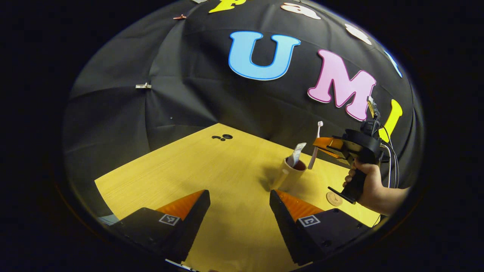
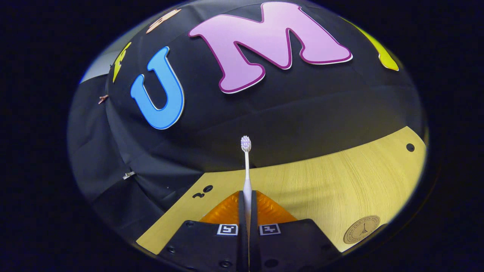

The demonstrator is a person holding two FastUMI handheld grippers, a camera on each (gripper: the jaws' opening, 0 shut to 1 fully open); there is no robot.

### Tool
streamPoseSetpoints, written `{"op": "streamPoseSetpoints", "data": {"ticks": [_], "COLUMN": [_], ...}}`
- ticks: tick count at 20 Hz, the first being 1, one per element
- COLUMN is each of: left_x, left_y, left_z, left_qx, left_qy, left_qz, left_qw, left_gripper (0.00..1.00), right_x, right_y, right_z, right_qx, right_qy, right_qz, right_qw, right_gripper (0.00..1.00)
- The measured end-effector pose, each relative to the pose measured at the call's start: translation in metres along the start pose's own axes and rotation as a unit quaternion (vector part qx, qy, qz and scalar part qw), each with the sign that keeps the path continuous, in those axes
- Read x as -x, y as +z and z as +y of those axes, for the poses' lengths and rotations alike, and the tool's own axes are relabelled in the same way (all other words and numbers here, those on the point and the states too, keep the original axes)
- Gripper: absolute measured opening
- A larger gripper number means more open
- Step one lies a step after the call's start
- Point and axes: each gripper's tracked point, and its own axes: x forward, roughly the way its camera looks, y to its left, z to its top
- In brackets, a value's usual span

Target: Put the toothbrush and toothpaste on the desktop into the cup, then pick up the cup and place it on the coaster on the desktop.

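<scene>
Yellow wood-grain desktop (image 1: 196, 170) runs back to the black cloth wall (image 1: 124, 113), and a broad bare stretch of it lies ahead of the left gripper (image 1: 239, 198), whose fingers stand wide apart over the board with nothing between them. A few small dark holes (image 1: 223, 137) sit near the far edge. The toothbrush (image 2: 246, 170) is slim and white with a pale bristle head, and the right gripper (image 2: 246, 202) is clamped on its handle, holding it upright in the air just beside the cup (image 1: 290, 174). The cup is tan, stands on the desktop, and holds the toothpaste (image 1: 296, 154) tube, which leans out above its rim. The round coaster (image 1: 334, 198) lies flat near the cup, towards the hand (image 1: 368, 181) holding the right gripper.
</scene>
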Motion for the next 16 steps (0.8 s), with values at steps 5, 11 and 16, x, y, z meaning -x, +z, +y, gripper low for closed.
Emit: {"op": "streamPoseSetpoints", "data": {"ticks": [5,11,16], "left_x": [0.007,0.001,-0.01], "left_y": [-0.002,-0.011,-0.011], "left_z": [0.016,0.013,0.0], "left_qx": [-0.01,-0.017,-0.024], "left_qy": [0.015,0.008,0.0], "left_qz": [-0.003,0.002,0.003], "left_qw": [1.0,1.0,1.0], "left_gripper": [0.98,0.98,0.98], "right_x": [-0.018,-0.026,-0.017], "right_y": [-0.014,-0.041,-0.062], "right_z": [-0.003,-0.009,-0.007], "right_qx": [0.014,0.031,0.059], "right_qy": [-0.002,-0.007,0.001], "right_qz": [-0.011,-0.017,-0.008], "right_qw": [1.0,0.999,0.998], "right_gripper": [0.06,0.07,0.13]}}
